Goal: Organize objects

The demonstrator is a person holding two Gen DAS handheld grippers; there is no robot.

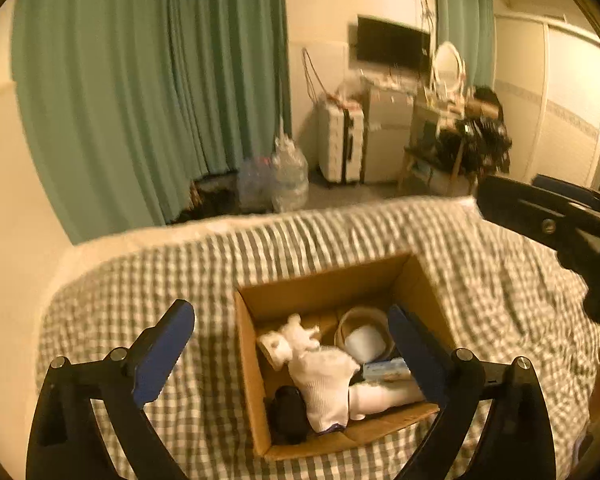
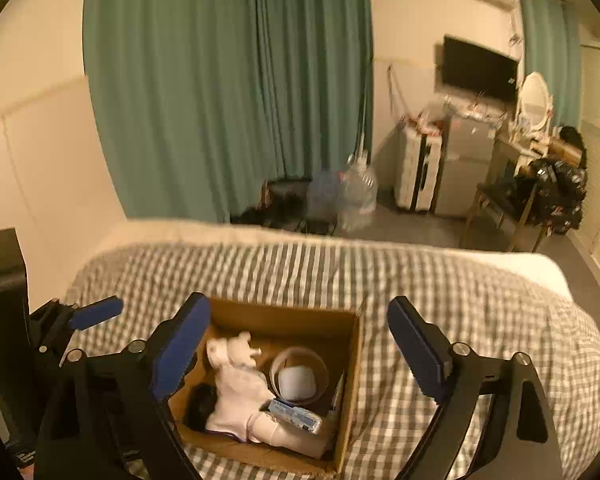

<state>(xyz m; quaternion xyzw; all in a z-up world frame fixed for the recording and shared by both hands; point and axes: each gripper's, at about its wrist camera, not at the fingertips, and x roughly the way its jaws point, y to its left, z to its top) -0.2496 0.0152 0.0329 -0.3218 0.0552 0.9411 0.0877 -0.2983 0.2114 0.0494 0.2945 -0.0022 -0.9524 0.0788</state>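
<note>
An open cardboard box (image 1: 246,344) (image 2: 350,364) rests on the checked bed cover. Inside lie a white fluffy toy (image 1: 296,336) (image 2: 236,350), a white cloth (image 1: 326,384) (image 2: 236,396), a black object (image 1: 288,408) (image 2: 200,402), a round bowl holding a pale ball (image 1: 366,338) (image 2: 300,378), and a small blue-white packet (image 1: 386,370) (image 2: 296,414). My left gripper (image 1: 294,350) hangs above the box, open, with nothing between its fingers. My right gripper (image 2: 300,348) hovers over the same box, also open and holding nothing. Each gripper shows at the edge of the other's view.
The bed's checked cover (image 1: 140,280) (image 2: 480,300) spreads around the box. Beyond the bed are green curtains (image 1: 140,80), large clear water bottles (image 1: 290,176) (image 2: 358,196), a white suitcase (image 1: 340,144), a wall television (image 2: 478,68), and a cluttered side table (image 1: 460,136).
</note>
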